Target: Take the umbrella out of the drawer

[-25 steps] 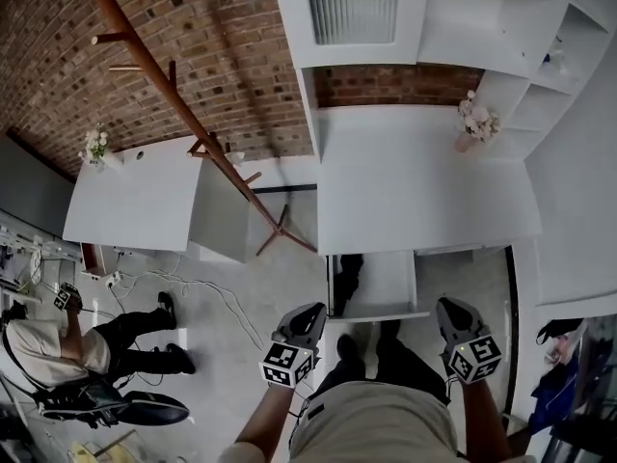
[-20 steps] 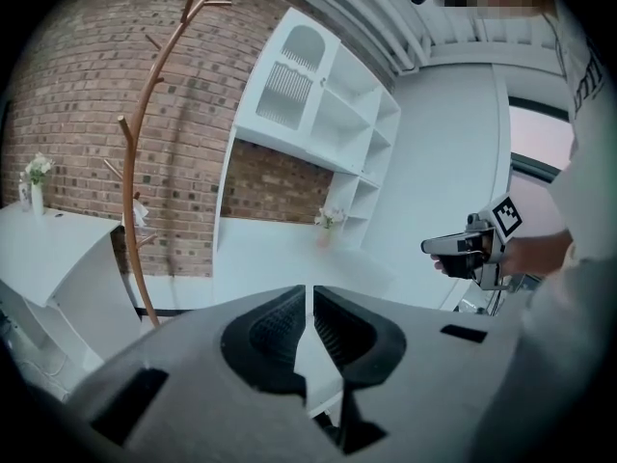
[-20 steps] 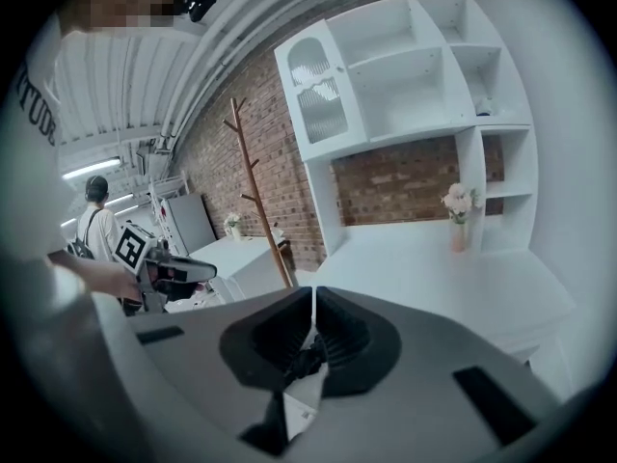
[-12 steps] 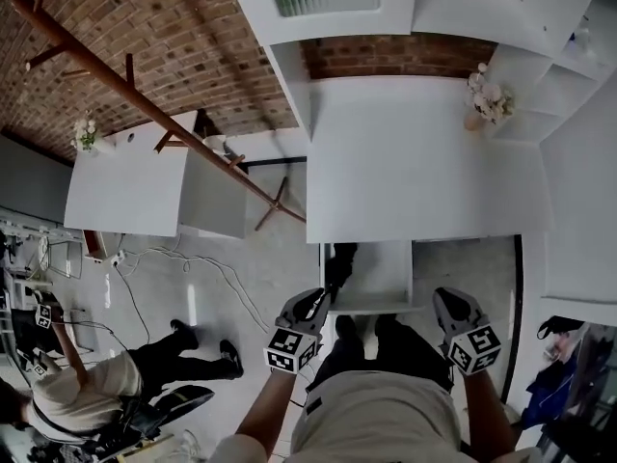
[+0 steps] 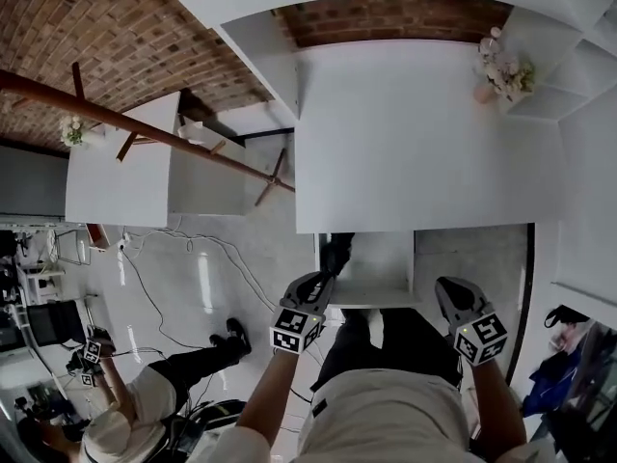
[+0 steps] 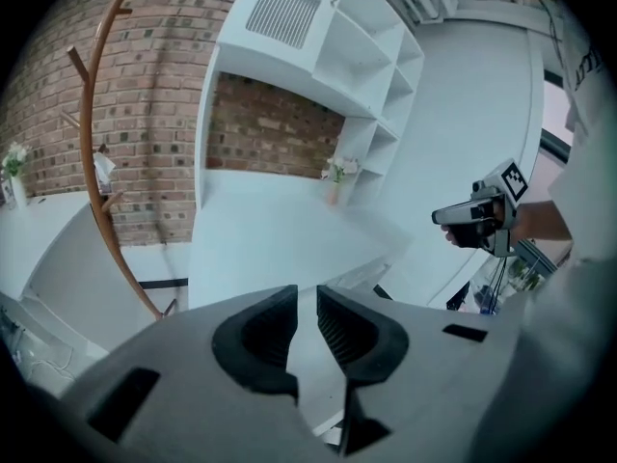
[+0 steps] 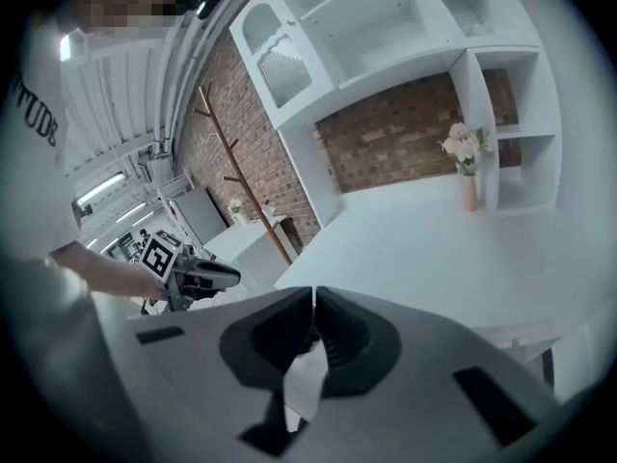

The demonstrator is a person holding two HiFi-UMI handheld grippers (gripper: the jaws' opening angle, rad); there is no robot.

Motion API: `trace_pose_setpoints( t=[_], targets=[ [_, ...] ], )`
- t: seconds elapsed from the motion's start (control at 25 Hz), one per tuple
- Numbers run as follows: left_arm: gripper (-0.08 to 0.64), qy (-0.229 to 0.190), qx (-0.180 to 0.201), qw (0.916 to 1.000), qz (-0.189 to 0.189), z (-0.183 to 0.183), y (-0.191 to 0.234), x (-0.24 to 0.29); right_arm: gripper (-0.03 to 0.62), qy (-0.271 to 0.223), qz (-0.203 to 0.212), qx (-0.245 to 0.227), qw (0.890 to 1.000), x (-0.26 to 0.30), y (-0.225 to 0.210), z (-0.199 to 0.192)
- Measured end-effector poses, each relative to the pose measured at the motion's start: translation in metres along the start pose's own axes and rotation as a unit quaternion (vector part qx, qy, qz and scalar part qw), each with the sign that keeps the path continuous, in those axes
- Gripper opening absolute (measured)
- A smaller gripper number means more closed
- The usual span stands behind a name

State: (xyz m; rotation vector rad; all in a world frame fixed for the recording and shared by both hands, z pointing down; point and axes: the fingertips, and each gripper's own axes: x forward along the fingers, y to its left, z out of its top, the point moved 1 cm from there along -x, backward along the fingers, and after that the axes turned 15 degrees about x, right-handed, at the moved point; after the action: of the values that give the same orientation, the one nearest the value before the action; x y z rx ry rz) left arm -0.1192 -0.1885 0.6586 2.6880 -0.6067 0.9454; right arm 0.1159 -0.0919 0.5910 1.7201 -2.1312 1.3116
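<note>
Below the front edge of the white desk, the open drawer sat nearer to both tools than a second before: the left gripper had come down to just beside the drawer's left front corner, and the right gripper had dropped level with its right front corner, well apart from the left. Over the same second the desk top had come to fill more of the head view, and the seated person had shifted from mid-left to the lower left corner. Left claw: clenched, only a thin slit between the pads, nothing in it. Right claw: clenched, tips meeting, nothing grasped. Item: umbrella, dark, narrow, lying lengthwise along the left side of the drawer, untouched by either gripper; its far end passed under the desk's overhanging edge, and finer detail was too small to tell. The rest of the drawer showed white. Surroundings: brick wall behind; wooden coat stand slanting across the upper left; smaller white table with a small bunch of flowers; flower vase at the desk's far right corner; white shelving beside it; loose cables on the floor. Obstructions: the desk edge over the drawer's rear, and the wearer's dark trousers close against the drawer front.
</note>
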Motion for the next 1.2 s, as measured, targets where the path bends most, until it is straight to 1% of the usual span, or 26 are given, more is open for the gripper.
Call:
trace_pose_setpoints(
  t=[0.04,0.08,0.28,0.36,0.48,0.56,0.8,1.04,1.2],
  targets=[
    [0.055,0.009,-0.005,1.0,-0.001,-0.006,0.002,0.006,0.031,0.007,0.001,0.002,1.0,0.002,-0.004,-0.002],
    [0.094,0.016,-0.01,0.9998,-0.003,-0.011,0.003,0.013,0.031,0.013,0.002,0.004,1.0,0.004,-0.007,-0.003],
    [0.121,0.05,-0.015,0.9986,-0.011,-0.035,0.013,0.053,0.031,0.04,0.009,0.008,0.999,0.021,-0.027,-0.005],
    [0.143,0.064,-0.019,0.9977,-0.016,-0.05,0.012,0.069,0.031,0.05,0.012,0.012,0.999,0.025,-0.036,-0.013],
    [0.195,0.082,-0.025,0.9961,-0.022,-0.068,0.011,0.092,0.031,0.065,0.014,0.021,0.998,0.031,-0.044,-0.024],
    [0.199,0.098,-0.027,0.9947,-0.019,-0.079,0.017,0.102,0.031,0.074,0.017,0.03,0.997,0.035,-0.043,-0.029],
    [0.242,0.156,-0.034,0.987,-0.013,-0.122,0.031,0.135,0.031,0.094,0.023,0.043,0.994,0.042,-0.048,-0.046],
    [0.258,0.211,-0.038,0.9768,-0.01,-0.169,0.044,0.167,0.031,0.102,0.022,0.057,0.993,0.046,-0.06,-0.06],
    [0.282,0.251,-0.022,0.9676,0.01,-0.194,0.055,0.187,0.031,0.106,0.017,0.071,0.992,0.048,-0.068,-0.069]
  ],
)
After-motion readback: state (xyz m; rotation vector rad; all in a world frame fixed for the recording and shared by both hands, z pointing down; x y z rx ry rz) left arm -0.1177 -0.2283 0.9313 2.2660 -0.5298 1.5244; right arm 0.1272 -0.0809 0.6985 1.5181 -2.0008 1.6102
